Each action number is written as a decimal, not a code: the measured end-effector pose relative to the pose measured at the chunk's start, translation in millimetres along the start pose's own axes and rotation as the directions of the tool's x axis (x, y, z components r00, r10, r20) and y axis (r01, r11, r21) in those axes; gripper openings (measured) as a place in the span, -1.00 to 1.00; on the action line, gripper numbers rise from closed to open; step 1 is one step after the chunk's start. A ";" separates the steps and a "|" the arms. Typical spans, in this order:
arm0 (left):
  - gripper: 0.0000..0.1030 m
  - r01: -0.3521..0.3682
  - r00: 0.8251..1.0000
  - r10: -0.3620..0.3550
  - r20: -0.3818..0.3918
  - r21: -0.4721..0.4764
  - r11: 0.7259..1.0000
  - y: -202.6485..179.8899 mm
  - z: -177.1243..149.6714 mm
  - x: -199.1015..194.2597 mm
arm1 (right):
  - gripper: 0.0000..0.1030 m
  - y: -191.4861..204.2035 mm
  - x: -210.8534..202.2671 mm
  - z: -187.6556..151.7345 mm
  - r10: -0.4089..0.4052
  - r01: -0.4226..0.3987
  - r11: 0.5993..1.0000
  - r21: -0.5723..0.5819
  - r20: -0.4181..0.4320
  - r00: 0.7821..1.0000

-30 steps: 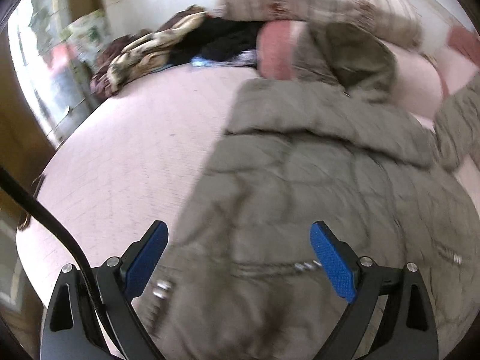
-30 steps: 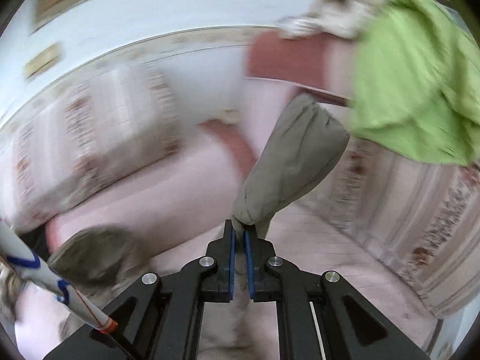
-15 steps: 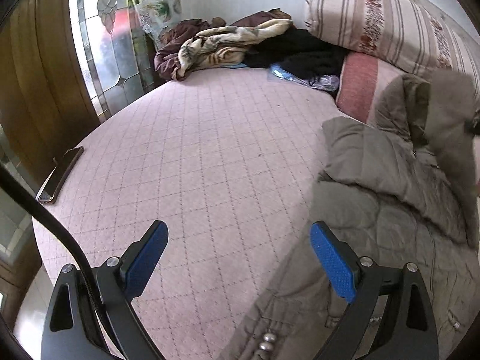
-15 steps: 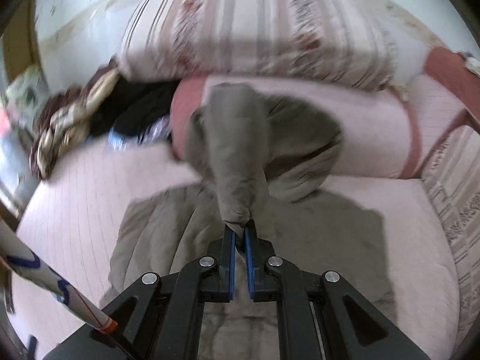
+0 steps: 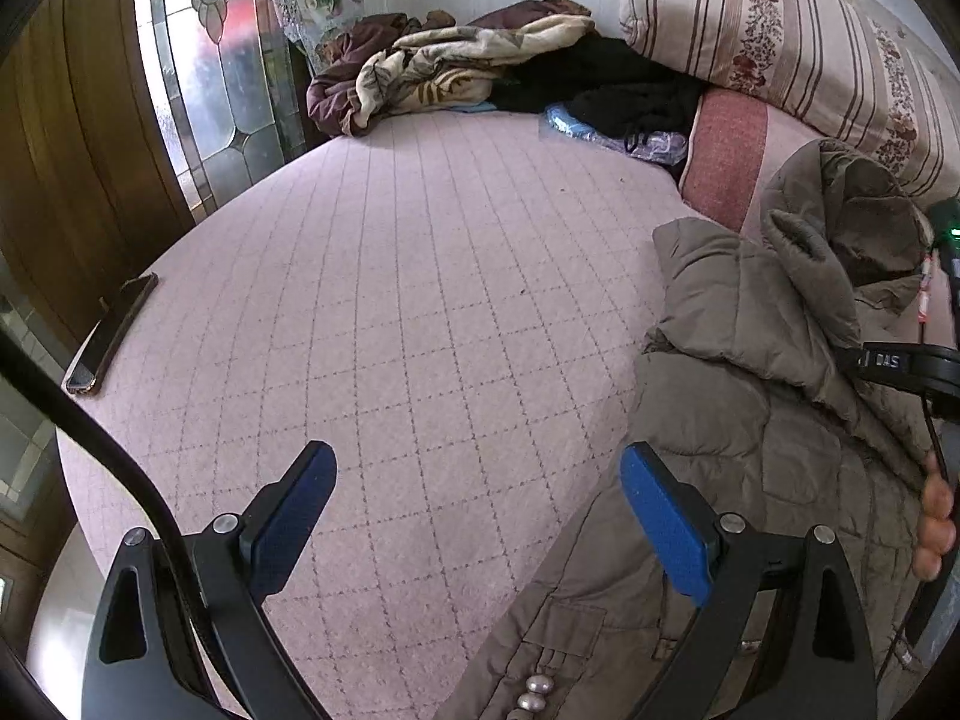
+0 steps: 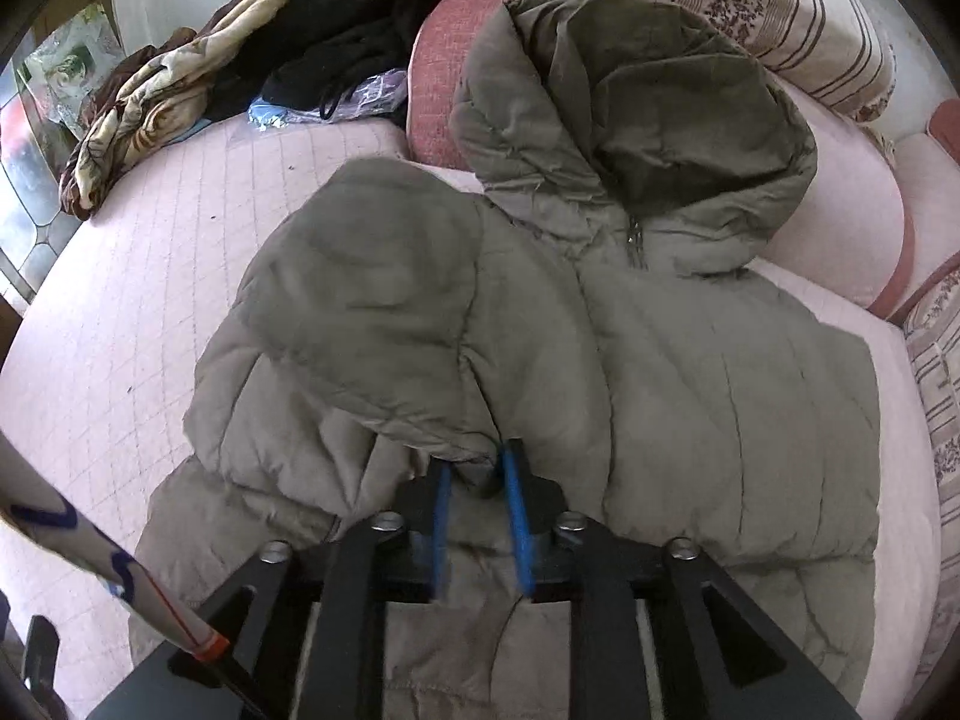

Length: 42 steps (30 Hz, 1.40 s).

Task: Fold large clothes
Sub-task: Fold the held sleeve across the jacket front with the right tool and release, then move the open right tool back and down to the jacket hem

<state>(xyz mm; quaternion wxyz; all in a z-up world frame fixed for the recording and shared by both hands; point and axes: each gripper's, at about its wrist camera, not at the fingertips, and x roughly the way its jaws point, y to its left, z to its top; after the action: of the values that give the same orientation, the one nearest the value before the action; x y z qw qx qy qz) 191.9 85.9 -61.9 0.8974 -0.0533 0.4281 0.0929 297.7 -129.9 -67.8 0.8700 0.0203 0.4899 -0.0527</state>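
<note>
The right gripper points steeply down at the coat; its jaws have just been opening and now stand a little apart, with the cuff of the sleeve loose between the blue pads. That sleeve lies folded across the coat's chest. Only the right view shows this, along with the hood propped against a pink cushion.

The left gripper has its jaws spread wide and empty, tilted down over the bare bed, its right pad above the coat's edge. Only the left view shows a phone at the bed's edge, two metal snaps on the coat's hem, and fingertips of a hand at the right border.

One coat, spread on the pink bed. One heap of clothes lies at the far side, beside one striped bolster.
</note>
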 end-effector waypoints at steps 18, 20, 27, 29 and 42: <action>0.86 -0.058 0.996 0.060 -0.072 0.030 0.998 8.1 -14.8 21.8 | 0.69 11.2 -266.0 -69.0 -0.213 0.206 0.976 0.069 0.125 0.969; 0.86 -0.088 0.993 0.091 -0.074 0.042 0.995 9.6 -20.0 26.1 | 0.77 26.5 -307.3 -81.3 -0.203 0.207 0.978 0.002 0.221 0.954; 0.86 -0.147 0.985 0.149 -0.082 0.026 0.989 5.5 -30.6 35.7 | 0.79 42.6 -359.4 -104.2 -0.122 0.156 0.982 -0.106 0.269 0.955; 0.86 -0.155 0.985 0.157 -0.074 0.029 0.988 -0.7 -31.3 34.5 | 0.79 37.0 -358.4 -106.3 -0.100 0.132 0.984 -0.116 0.247 0.964; 0.86 -0.085 0.996 0.086 -0.007 0.080 0.993 -32.7 -33.8 10.8 | 0.79 1.4 -326.9 -103.3 -0.130 0.130 0.991 0.010 0.132 0.983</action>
<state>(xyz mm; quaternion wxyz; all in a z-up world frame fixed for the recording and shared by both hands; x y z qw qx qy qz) 179.9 49.4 -91.1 0.8918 0.0002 0.4378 0.1140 41.8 -96.1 157.8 0.8952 -0.0146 0.4314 -0.1109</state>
